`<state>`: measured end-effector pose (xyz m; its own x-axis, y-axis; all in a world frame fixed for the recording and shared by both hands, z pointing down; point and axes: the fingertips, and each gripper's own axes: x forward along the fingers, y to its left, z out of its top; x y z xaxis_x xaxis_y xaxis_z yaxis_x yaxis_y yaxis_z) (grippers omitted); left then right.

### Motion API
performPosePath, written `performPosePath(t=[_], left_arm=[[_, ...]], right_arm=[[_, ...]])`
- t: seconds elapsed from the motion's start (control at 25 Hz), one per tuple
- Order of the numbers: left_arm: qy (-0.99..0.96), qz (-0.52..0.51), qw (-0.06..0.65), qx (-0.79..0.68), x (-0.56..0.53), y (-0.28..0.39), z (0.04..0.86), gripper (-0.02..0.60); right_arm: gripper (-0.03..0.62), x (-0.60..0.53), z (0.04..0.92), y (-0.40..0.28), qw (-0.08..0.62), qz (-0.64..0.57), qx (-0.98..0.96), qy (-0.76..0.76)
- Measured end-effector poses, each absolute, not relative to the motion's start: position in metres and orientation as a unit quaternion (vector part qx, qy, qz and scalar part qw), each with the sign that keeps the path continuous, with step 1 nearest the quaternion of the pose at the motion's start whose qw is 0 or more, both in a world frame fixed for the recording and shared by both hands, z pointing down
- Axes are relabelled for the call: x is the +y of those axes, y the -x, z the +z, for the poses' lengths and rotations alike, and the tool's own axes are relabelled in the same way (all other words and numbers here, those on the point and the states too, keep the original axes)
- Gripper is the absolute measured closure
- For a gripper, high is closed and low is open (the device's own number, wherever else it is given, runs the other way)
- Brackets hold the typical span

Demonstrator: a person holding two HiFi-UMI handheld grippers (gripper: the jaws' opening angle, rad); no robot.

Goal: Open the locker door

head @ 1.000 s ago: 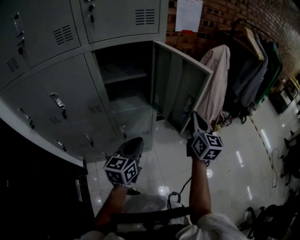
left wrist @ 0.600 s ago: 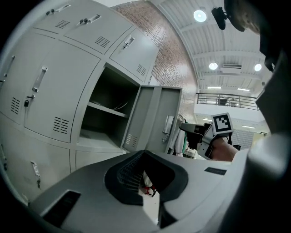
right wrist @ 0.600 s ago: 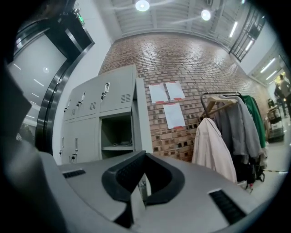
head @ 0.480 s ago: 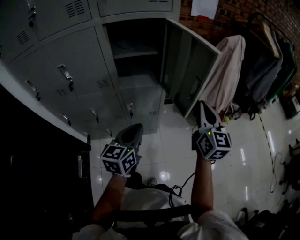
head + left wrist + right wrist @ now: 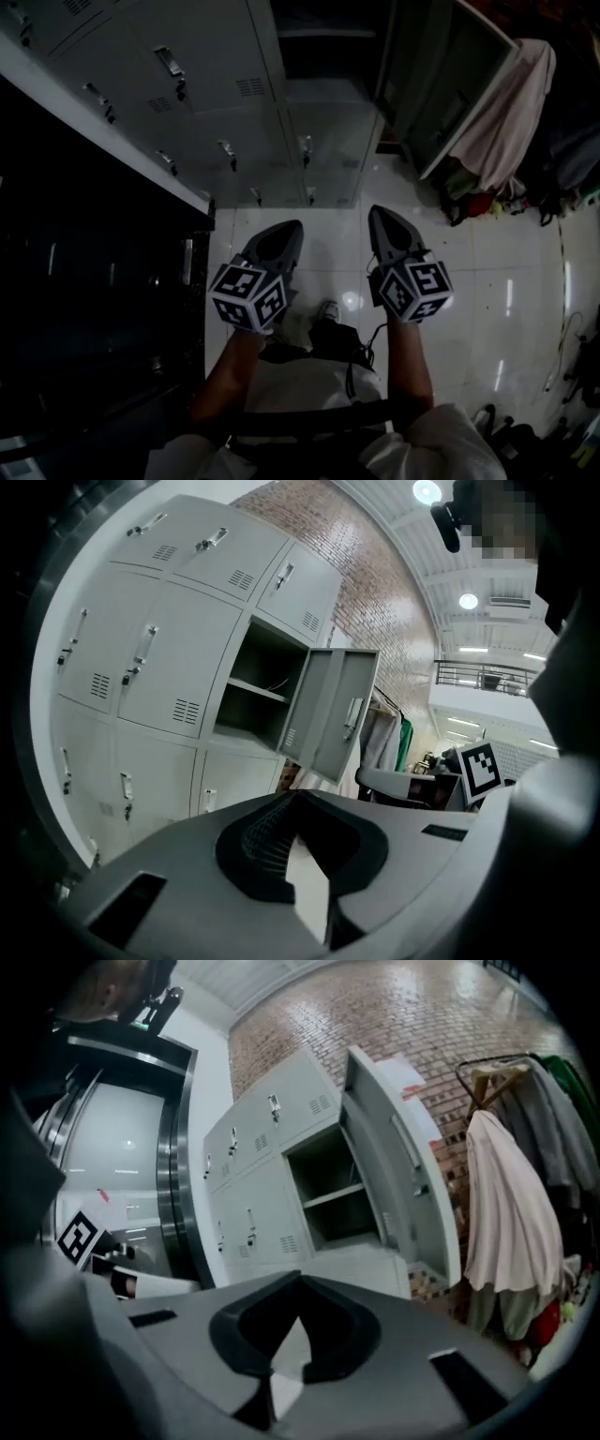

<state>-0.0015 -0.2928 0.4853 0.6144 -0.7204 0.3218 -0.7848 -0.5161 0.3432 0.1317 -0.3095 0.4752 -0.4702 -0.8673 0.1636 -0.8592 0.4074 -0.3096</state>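
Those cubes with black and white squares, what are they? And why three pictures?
A person holds a pinching tool, called a gripper, in each hand. The cubes are part of those tools. One picture comes from a camera on the person's head, looking down at the left gripper and the right gripper. The other two come from small cameras riding on each gripper. Both grippers are shut and hold nothing. Ahead stand grey lockers, and one locker door is swung open. A pale coat hangs beside it.
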Motion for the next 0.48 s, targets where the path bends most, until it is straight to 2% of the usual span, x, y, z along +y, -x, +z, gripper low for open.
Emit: performPosePath(t=[0.2, 0.48], left_arm=[[-0.858, 0.068, 0.240, -0.450, -0.260, 0.040, 0.495, 0.581], [-0.849, 0.042, 0.243, -0.467, -0.172, 0.121, 0.493, 0.581]], right_arm=[[0.591, -0.271, 0.504, -0.073, -0.007, -0.203, 0.859, 0.470], [0.591, -0.190, 0.494, 0.028, -0.035, -0.184, 0.885, 0.427]])
